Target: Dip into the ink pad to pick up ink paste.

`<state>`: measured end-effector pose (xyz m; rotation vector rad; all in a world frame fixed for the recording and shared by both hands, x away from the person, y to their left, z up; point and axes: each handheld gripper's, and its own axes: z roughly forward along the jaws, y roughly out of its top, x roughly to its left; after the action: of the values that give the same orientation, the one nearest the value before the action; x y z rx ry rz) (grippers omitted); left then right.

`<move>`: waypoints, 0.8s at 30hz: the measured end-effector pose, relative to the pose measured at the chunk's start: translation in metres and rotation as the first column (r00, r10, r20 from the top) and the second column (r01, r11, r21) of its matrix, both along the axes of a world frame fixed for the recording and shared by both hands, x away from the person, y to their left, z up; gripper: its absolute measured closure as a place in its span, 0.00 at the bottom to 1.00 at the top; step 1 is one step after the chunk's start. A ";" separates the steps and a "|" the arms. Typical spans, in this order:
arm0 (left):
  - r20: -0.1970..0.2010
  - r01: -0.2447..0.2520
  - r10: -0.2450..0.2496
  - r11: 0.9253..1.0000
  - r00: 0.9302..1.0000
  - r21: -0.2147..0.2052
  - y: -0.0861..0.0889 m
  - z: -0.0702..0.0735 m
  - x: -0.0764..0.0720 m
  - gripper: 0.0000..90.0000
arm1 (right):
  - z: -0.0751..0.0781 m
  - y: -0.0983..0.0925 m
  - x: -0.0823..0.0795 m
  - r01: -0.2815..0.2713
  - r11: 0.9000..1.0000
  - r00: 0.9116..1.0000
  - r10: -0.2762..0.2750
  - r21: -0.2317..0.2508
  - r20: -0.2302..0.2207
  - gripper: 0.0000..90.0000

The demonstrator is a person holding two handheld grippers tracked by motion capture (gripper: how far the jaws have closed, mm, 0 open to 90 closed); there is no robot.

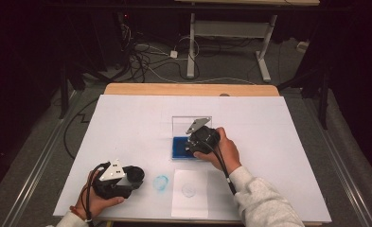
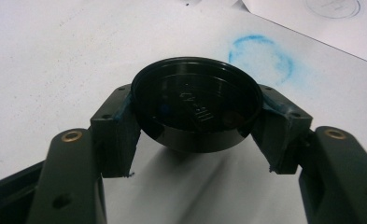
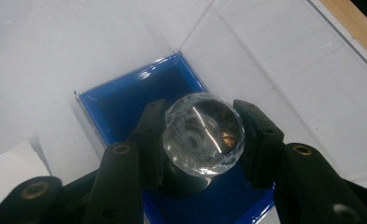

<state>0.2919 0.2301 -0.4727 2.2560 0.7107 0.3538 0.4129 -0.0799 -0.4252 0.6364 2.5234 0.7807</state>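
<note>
My left gripper [image 1: 135, 177] rests near the table's front left, shut on a round black cap [image 2: 195, 105] held by its rim between the two jaws. A smudged blue ring mark [image 2: 261, 56] lies on the white sheet just beyond it. My right gripper [image 1: 189, 147] is over a blue tray [image 1: 180, 147] with a clear upright lid [image 1: 183, 125] at mid-table. In the right gripper view its jaws are shut on a faceted clear glass knob [image 3: 203, 134] with a dark base, held above the blue tray [image 3: 125, 105].
A white sheet [image 1: 127, 123] covers most of the wooden table [image 1: 174, 89]. A small paper [image 1: 190, 193] with a faint circle lies at the front edge. Behind the table are cables and a desk frame [image 1: 231, 42] on the floor.
</note>
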 end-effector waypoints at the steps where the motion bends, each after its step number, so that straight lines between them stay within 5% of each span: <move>1: 0.002 0.000 0.000 1.000 1.000 0.001 0.000 0.000 0.000 0.41 | 0.000 0.000 0.000 -0.001 1.000 1.000 0.001 0.002 0.004 0.64; 24: 0.000 -0.008 0.008 1.000 1.000 0.006 0.001 0.001 0.001 0.41 | -0.001 -0.002 -0.001 -0.002 1.000 1.000 0.002 0.005 0.006 0.64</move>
<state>0.2927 0.2307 -0.4719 2.2598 0.7201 0.3602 0.4120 -0.0821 -0.4259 0.6321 2.5177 0.7893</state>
